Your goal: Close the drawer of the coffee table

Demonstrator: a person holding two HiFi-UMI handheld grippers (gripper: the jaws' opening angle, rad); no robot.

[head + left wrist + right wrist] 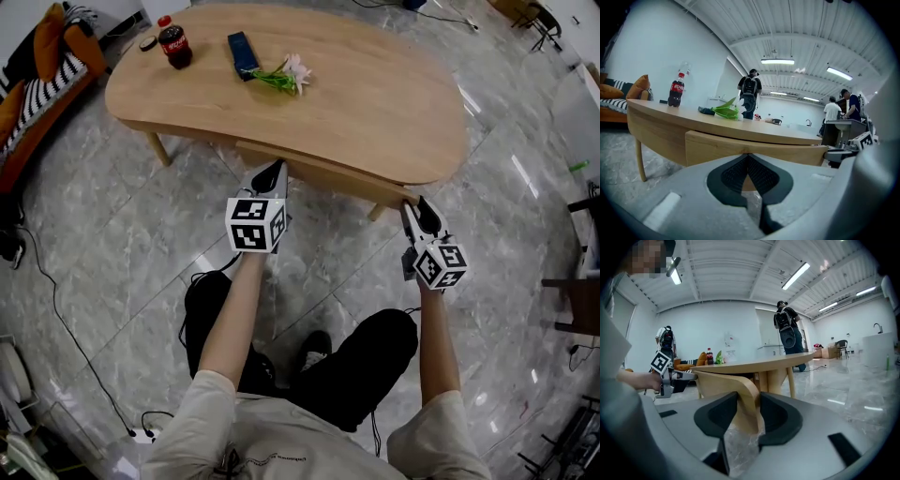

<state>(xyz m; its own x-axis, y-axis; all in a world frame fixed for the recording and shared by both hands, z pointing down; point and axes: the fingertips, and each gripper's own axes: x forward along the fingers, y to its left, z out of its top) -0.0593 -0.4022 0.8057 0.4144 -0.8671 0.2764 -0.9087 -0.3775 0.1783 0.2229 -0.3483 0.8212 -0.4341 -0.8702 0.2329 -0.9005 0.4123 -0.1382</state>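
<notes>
The wooden coffee table (375, 103) has a drawer under its near edge, and the drawer front (328, 171) stands slightly out from the apron. My left gripper (272, 174) is shut, its tips meeting right at the drawer front (712, 147) near the left end; in the left gripper view (747, 157) nothing lies between the pads. My right gripper (418, 208) is at the drawer's right end. In the right gripper view (749, 401) the curved wooden end of the drawer front (723, 380) sits between the jaws, which stand wide apart and do not clamp it.
On the tabletop are a cola bottle (174, 44), a dark blue flat object (242, 53) and a sprig of flowers (286, 75). A sofa with cushions (37, 75) stands at the left. Cables (56, 309) trail over the marble floor. People (750, 91) stand beyond the table.
</notes>
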